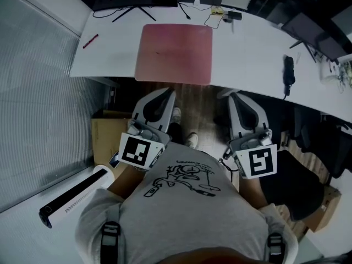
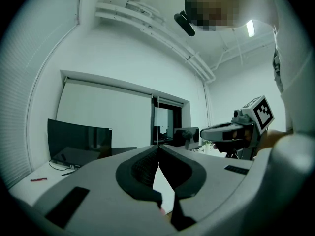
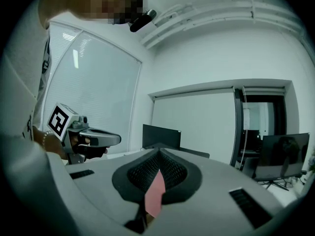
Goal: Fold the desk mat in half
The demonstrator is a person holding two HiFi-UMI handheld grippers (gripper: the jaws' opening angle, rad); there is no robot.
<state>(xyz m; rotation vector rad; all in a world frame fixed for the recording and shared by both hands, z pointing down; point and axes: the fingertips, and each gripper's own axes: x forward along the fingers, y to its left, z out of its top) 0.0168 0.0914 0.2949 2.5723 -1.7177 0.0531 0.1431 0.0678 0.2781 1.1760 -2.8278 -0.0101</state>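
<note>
The pink desk mat (image 1: 174,53) lies flat and unfolded on the white desk (image 1: 247,48), its near edge at the desk's front edge. My left gripper (image 1: 166,92) and right gripper (image 1: 229,95) are held level in front of my body, short of the desk and apart from the mat. Both are shut with nothing in them. In the left gripper view the jaw tips (image 2: 157,147) meet, and the right gripper (image 2: 231,131) shows at the right. In the right gripper view the tips (image 3: 158,150) meet, and a pink sliver of the mat (image 3: 155,194) shows below them.
A red pen (image 1: 90,40) lies at the desk's left end. Monitor stands and cables (image 1: 137,7) line the back, and a black object (image 1: 289,73) lies at the right. A cardboard box (image 1: 104,139) and a white device (image 1: 77,197) stand on the floor at left. A dark chair (image 1: 294,188) is at right.
</note>
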